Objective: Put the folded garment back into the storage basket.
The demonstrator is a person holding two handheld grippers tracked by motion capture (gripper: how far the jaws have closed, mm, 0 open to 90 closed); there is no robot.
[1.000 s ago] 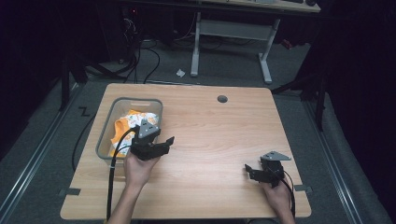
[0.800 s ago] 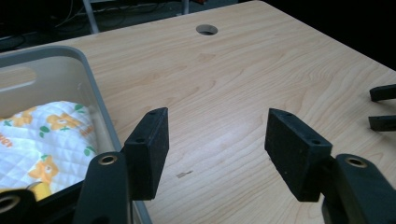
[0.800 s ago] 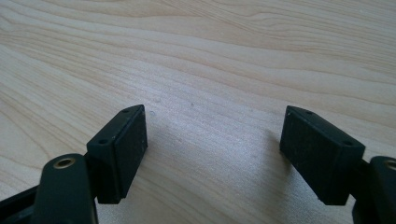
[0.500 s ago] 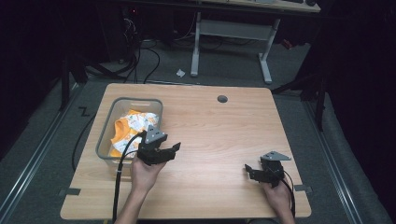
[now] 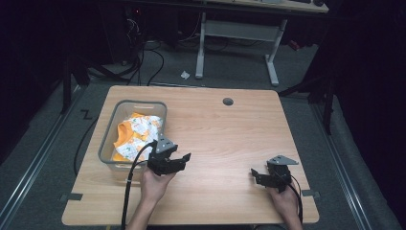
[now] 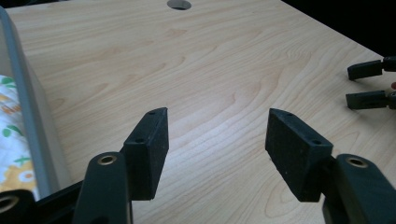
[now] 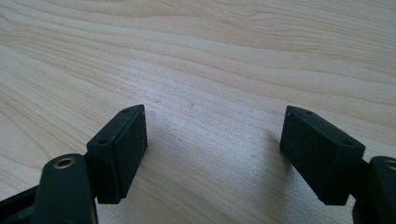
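A grey plastic bin (image 5: pixel 109 139) stands at the table's left and holds an orange and white patterned garment (image 5: pixel 136 134). My left gripper (image 5: pixel 179 160) hovers open just right of the bin's front corner, empty, pointing right across the wood. In the left gripper view its jaws (image 6: pixel 215 140) stand wide apart over bare tabletop, with the bin wall (image 6: pixel 28 112) and garment (image 6: pixel 11 135) at the left edge. My right gripper (image 5: pixel 256 176) rests open near the front right of the table; its jaws (image 7: pixel 212 149) are spread over bare wood. The right gripper's fingers (image 6: pixel 369 84) show far right in the left gripper view.
The wooden table (image 5: pixel 220 143) has a round cable hole (image 5: pixel 228 101) near its back edge. Beyond it stand a desk frame's legs (image 5: pixel 201 48) and floor cables (image 5: pixel 143 62). A scrap of paper (image 5: pixel 185 74) lies on the floor.
My left gripper has drawn back from over the bin, moving right and toward the person, empty and open. The garment stays in the bin. The right gripper has not moved.
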